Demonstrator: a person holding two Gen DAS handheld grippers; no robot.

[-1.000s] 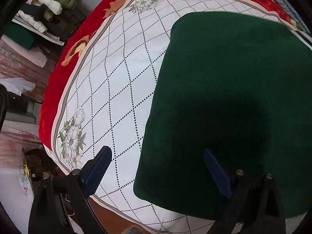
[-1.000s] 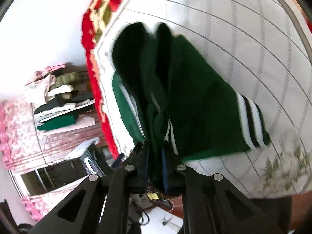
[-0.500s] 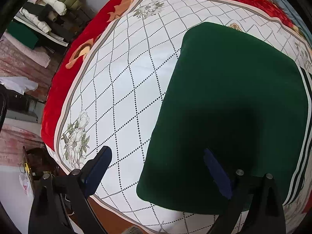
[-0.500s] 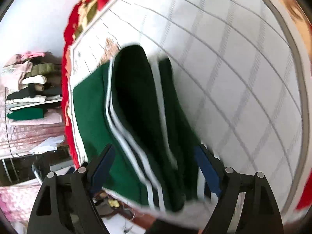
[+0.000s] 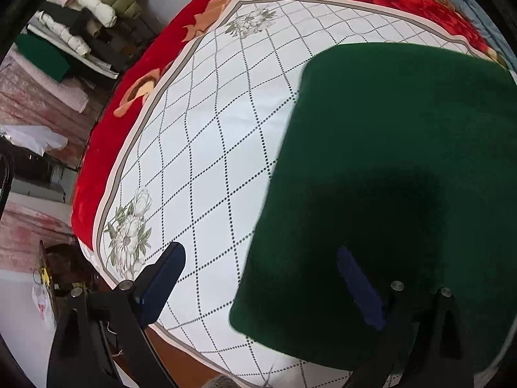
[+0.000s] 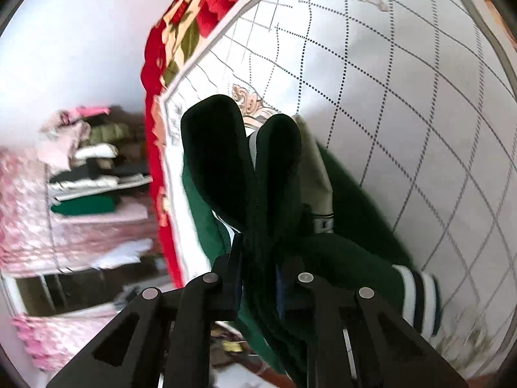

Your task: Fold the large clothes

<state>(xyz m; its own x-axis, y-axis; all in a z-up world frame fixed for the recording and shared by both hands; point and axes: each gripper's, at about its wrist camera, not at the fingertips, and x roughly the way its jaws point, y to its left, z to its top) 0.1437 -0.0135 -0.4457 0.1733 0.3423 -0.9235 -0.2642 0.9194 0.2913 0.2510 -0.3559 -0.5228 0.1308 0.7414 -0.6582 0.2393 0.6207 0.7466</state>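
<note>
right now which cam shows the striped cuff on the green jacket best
The right wrist view: the striped cuff shows clearly on the green jacket, beside the right gripper, which is clamped on the bunched fabric. The left wrist view shows only plain green cloth, no stripes, under the open left gripper.

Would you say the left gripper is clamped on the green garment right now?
No, the left gripper is open, its fingers wide apart above the green garment and holding nothing.

White diamond-grid bedspread with red floral border; shelved folded clothes beyond
</note>
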